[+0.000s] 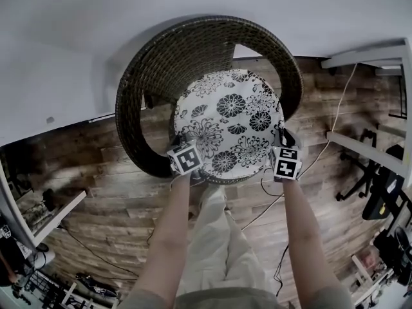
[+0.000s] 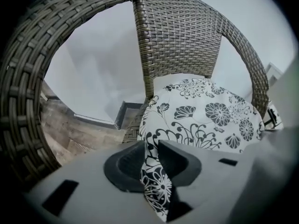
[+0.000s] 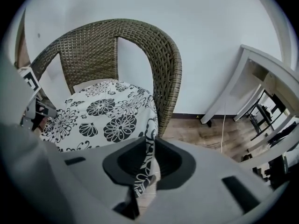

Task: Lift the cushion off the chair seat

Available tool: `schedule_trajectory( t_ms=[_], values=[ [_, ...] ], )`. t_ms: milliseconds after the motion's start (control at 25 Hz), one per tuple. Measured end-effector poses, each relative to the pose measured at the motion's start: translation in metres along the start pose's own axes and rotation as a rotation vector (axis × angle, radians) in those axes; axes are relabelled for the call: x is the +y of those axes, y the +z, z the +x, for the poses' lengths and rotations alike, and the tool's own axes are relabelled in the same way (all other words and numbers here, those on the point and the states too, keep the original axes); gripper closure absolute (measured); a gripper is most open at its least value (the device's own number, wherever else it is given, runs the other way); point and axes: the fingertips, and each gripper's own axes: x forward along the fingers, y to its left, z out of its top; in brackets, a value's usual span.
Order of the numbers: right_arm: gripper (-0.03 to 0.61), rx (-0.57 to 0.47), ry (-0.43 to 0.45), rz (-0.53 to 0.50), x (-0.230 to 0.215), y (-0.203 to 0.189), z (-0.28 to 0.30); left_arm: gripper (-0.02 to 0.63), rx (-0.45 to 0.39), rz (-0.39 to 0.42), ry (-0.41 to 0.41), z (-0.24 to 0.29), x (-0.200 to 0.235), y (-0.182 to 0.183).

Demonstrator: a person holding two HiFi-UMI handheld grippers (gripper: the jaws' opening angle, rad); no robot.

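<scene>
Left gripper (image 2: pixel 150 164) and right gripper (image 3: pixel 147 160) each pinch the near edge of the round floral cushion (image 1: pixel 228 118), jaws closed on its fabric, one at either front side. The cushion spreads away from both, over the wicker chair's (image 1: pixel 148 69) seat toward its back.

1. Head view: high up, aimed steeply down. Chair (image 1: pixel 138 102) and cushion (image 1: pixel 228 124) sit centre frame, with the left gripper (image 1: pixel 183 143) and right gripper (image 1: pixel 283 143) just below them.
2. Left gripper view: low, hard against the cushion's rim, facing along its jaws at the chair back, upper centre.
3. Right gripper view: equally low and close on the rim, chair back at upper left, table (image 3: pixel 254 69) at right.
4. Overlap: all three see the cushion and chair. The right gripper view also catches the left gripper at its left edge.
</scene>
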Motion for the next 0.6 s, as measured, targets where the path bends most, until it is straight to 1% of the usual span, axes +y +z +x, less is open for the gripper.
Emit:
schedule_trajectory(
  t_ms=[40,120,240,400,600],
  values=[
    [0.541,-0.006,-0.005,0.000,-0.001,0.001,-0.002,0.541,0.003,0.003,0.001,0.000,0.001,-0.001],
    [0.562,-0.014,-0.004,-0.004,0.000,0.005,-0.005,0.578,0.009,0.000,-0.009,0.000,0.001,-0.002],
    [0.568,-0.025,0.002,-0.012,0.002,0.011,-0.010,0.602,0.012,-0.037,-0.041,-0.012,-0.002,-0.002],
    [0.569,-0.047,-0.007,-0.008,0.005,0.018,-0.023,0.604,0.011,-0.084,-0.090,-0.030,-0.006,-0.006],
    [0.569,-0.094,0.000,-0.019,0.012,0.024,-0.049,0.606,-0.041,-0.101,-0.129,-0.059,-0.008,-0.006]
  ],
)
